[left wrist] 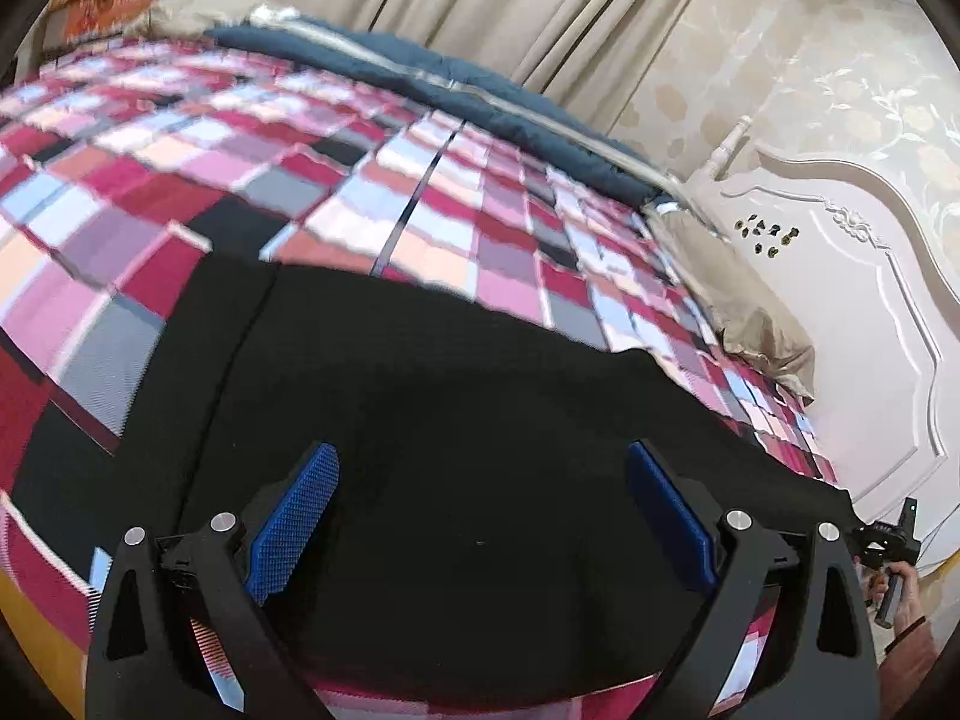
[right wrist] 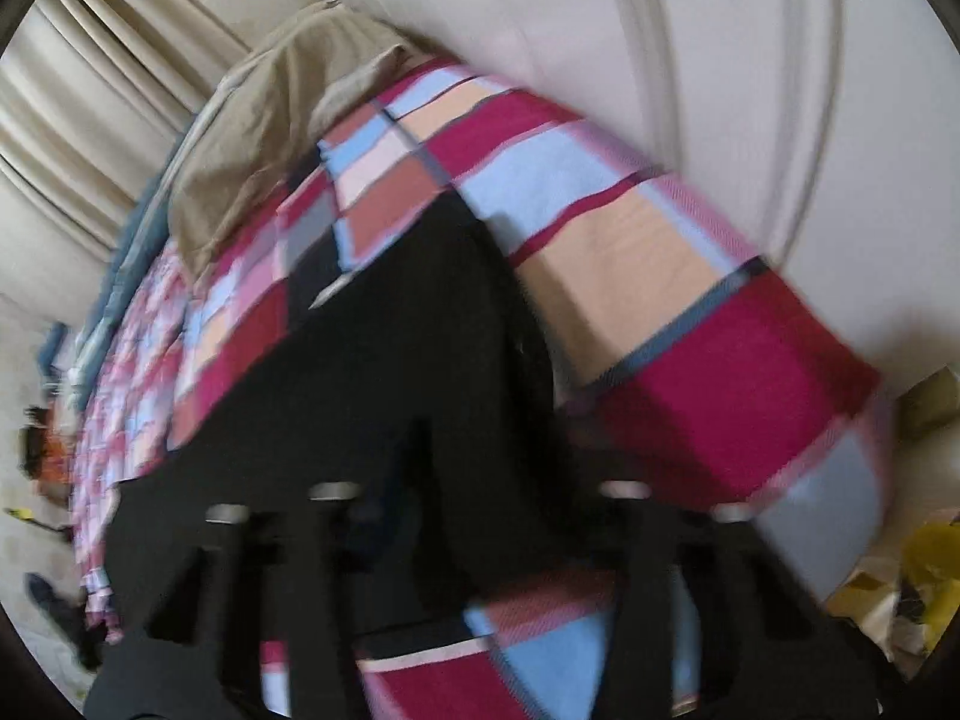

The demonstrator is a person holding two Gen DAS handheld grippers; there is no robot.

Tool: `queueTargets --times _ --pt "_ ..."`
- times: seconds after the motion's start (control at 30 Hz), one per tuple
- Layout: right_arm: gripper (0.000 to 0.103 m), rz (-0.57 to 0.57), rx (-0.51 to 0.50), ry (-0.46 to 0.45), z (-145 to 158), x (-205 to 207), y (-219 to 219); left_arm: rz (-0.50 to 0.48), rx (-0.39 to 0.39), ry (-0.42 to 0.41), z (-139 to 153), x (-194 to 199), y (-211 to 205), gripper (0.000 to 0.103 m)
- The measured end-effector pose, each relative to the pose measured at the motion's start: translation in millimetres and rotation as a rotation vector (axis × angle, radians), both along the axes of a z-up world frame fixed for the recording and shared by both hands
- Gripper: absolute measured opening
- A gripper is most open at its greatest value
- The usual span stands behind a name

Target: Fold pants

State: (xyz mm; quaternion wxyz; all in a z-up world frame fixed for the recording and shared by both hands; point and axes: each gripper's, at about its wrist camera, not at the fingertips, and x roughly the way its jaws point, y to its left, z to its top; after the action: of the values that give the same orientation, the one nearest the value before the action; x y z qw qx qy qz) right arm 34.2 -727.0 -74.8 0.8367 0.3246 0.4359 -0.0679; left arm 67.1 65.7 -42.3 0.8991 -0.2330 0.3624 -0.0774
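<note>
Black pants (left wrist: 420, 390) lie spread flat across a plaid bedspread (left wrist: 240, 180). My left gripper (left wrist: 480, 450) hovers just over them, open, its blue pads (left wrist: 294, 528) wide apart with nothing between them. At the far right edge of the left wrist view a hand holds the right gripper (left wrist: 888, 540) beside the end of the pants. The right wrist view is blurred: the pants (right wrist: 390, 348) run from the bed's corner toward the lower left, and my right gripper (right wrist: 492, 456) is low over them. Its dark fingers merge with the black cloth, so their gap is unreadable.
A beige pillow (left wrist: 762, 330) and a dark blue quilt (left wrist: 420, 72) lie along the far side of the bed. A white carved headboard (left wrist: 840, 300) stands on the right, curtains (left wrist: 510, 0) behind. Yellow clutter (right wrist: 930, 570) sits on the floor beyond the bed's corner.
</note>
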Motion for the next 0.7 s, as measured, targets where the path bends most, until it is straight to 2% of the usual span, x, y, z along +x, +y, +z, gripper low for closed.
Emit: queueTargets --times 0.03,0.1,0.17,0.23,0.5,0.7 --pt "0.019 0.017 0.034 -0.004 0 1 3 -0.002 -0.009 0.014 -4 2 1 0.095" --pt "0.018 0.024 0.018 0.005 4 3 9 -0.001 -0.006 0.021 -10 3 3 0.095" --pt "0.018 0.013 0.099 -0.056 10 1 10 -0.012 0.003 0.02 -11 2 2 0.095" --pt "0.018 0.007 0.136 -0.122 24 -4 14 -0.02 0.004 0.02 -11 1 2 0.095" --pt "0.018 0.105 0.088 -0.283 101 -8 80 -0.039 -0.045 0.026 -14 2 8 0.095" --pt "0.018 0.225 0.07 -0.367 141 4 152 -0.057 -0.013 0.018 -14 0 4 0.095"
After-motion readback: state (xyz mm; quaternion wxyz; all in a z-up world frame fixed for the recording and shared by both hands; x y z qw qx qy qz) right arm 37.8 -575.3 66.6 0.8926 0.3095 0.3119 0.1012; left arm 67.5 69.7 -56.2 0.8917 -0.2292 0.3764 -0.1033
